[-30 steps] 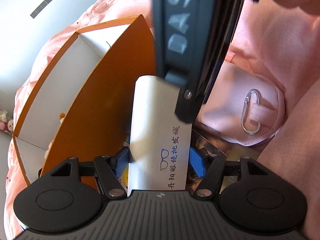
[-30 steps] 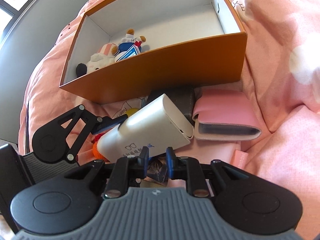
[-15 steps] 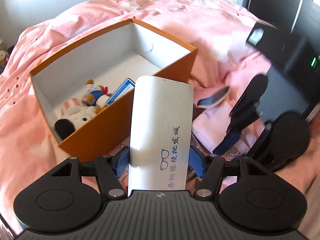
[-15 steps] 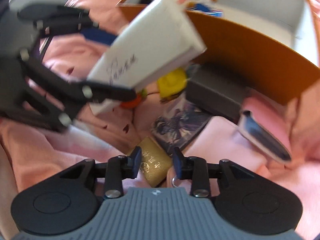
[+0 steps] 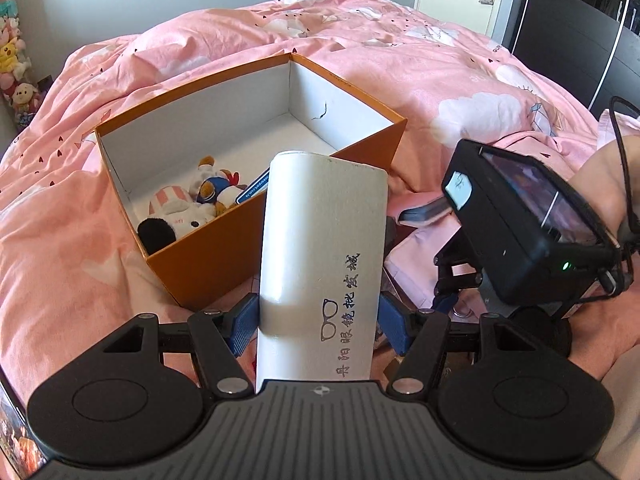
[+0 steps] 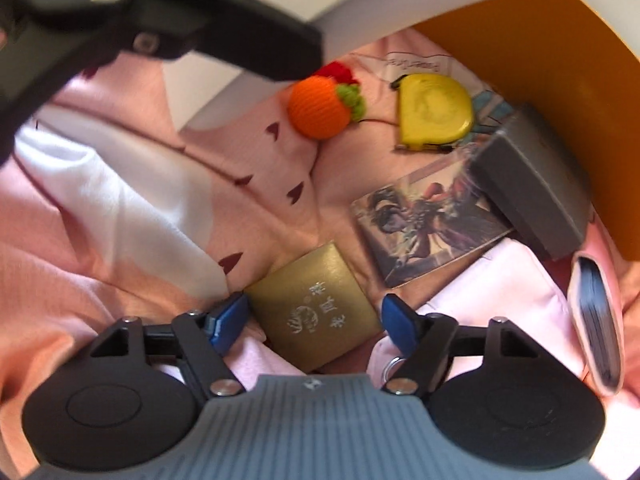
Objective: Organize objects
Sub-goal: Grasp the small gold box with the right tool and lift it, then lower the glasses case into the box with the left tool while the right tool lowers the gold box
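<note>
My left gripper (image 5: 318, 322) is shut on a white glasses case (image 5: 320, 264) and holds it up in front of the orange box (image 5: 224, 256). The box holds plush toys (image 5: 188, 208) and a blue card (image 5: 252, 190). My right gripper (image 6: 314, 320) is open, its blue fingers either side of a gold box (image 6: 314, 320) that lies on the pink bedding. In the right wrist view the white case (image 6: 360, 4) and the left gripper (image 6: 168, 20) pass overhead. The right gripper's body (image 5: 524, 224) shows at the right of the left wrist view.
On the bedding lie an orange crocheted ball (image 6: 320, 106), a yellow tape measure (image 6: 434, 112), a picture card (image 6: 428, 228), a grey box (image 6: 528, 180), a pink wallet (image 6: 600, 320) and a pale pink pouch (image 6: 500, 280). The orange box wall (image 6: 552, 60) stands at the far right.
My left gripper has lifted the white case up and back, level with the orange box. My right gripper has opened wider and moved down around the gold box.
</note>
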A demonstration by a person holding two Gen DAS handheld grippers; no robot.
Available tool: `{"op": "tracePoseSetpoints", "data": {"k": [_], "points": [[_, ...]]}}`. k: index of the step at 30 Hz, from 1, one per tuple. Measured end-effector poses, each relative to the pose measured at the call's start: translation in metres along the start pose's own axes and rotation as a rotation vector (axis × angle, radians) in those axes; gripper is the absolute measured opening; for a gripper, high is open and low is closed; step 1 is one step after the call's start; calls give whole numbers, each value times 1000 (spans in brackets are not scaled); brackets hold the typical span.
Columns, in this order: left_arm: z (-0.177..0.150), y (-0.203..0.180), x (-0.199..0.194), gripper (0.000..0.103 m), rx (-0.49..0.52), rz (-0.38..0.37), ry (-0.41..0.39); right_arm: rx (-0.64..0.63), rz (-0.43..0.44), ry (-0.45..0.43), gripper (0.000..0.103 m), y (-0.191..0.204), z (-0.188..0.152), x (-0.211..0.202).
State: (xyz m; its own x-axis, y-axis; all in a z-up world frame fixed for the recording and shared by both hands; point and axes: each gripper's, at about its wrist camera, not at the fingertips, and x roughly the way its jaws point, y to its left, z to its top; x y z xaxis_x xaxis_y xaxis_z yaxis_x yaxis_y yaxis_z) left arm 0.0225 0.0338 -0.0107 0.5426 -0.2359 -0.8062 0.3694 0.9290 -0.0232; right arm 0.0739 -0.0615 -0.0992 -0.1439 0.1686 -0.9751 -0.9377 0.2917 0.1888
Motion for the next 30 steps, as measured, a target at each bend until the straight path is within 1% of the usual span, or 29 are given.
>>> {"op": "tracePoseSetpoints", "data": {"k": [3, 5, 7, 11, 15, 17, 19, 21, 23, 26, 30], "points": [[-2, -1, -3, 74, 3, 3, 0, -19, 5, 13, 79, 1, 1, 8], [-2, 0, -4, 74, 0, 1, -3, -21, 5, 1, 75, -1, 0, 14], [-2, -1, -6, 74, 6, 8, -6, -14, 2, -14, 74, -2, -2, 13], [1, -4, -11, 74, 30, 15, -15, -4, -28, -65, 73, -1, -9, -5], [11, -6, -23, 74, 67, 15, -36, 28, -55, -145, 72, -5, -16, -39], [19, -7, -28, 74, 101, 22, -42, 42, -66, -196, 69, -12, -20, -64], [29, -7, -33, 74, 145, 33, -49, 62, -83, -246, 69, -13, -21, -84], [43, -5, -37, 74, 186, 40, -54, 69, -110, -293, 69, -22, -23, -107], [58, -5, -39, 74, 246, 56, -60, 78, -152, -336, 68, -13, -25, -124], [83, -5, -35, 74, 354, 99, -63, 64, -224, -380, 68, -17, -24, -151], [115, 2, -14, 74, 492, 141, -34, 54, -332, -430, 67, -30, -16, -177]]}}
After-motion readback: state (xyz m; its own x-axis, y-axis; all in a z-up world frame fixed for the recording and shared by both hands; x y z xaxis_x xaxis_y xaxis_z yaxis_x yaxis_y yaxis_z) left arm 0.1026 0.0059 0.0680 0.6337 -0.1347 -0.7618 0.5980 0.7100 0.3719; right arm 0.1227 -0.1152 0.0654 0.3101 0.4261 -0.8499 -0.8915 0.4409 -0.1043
